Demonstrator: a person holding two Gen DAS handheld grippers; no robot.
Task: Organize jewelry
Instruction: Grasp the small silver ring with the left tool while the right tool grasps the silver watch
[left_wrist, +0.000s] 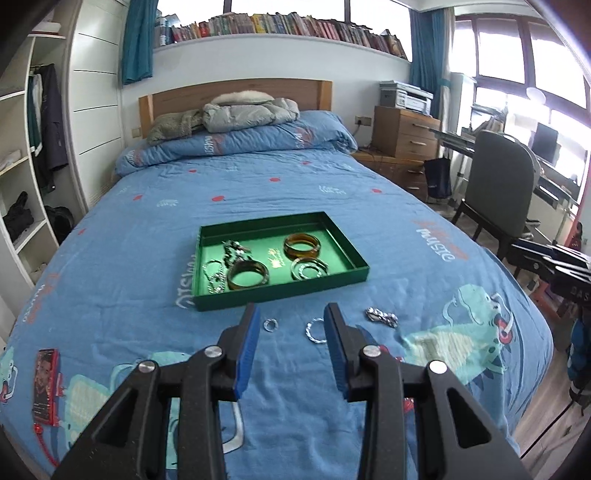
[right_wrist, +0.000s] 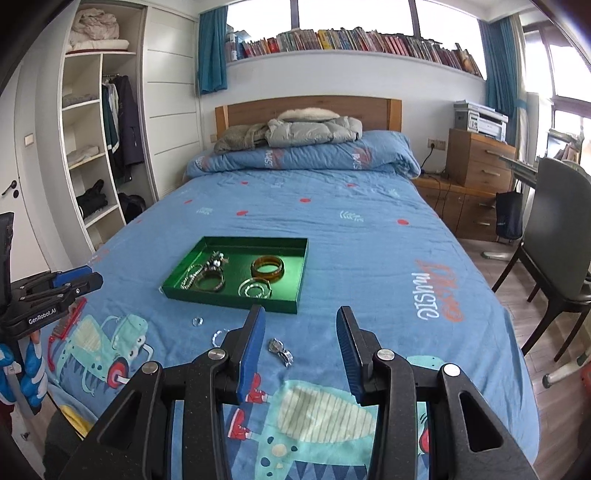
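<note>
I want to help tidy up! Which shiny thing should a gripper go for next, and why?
Probably lower the right gripper onto the silver watch. Its open jaws already frame it, and the watch lies on the bedspread, outside the green tray.

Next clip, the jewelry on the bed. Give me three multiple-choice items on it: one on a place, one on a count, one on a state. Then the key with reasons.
1. Where does the green tray sit?
A. on the bedspread
B. on the dresser
C. on the chair

2. How many jewelry pieces lie on the bedspread outside the tray?
A. one
B. three
C. six

3. How do the left tongs stand?
A. shut on a ring
B. shut on the tray's rim
C. open, holding nothing

Key:
1 A, blue quilt shows all round the tray.
2 B, a small ring, a twisted ring and a chain lie in front of the tray.
3 C, bare quilt shows between the blue pads.
</note>
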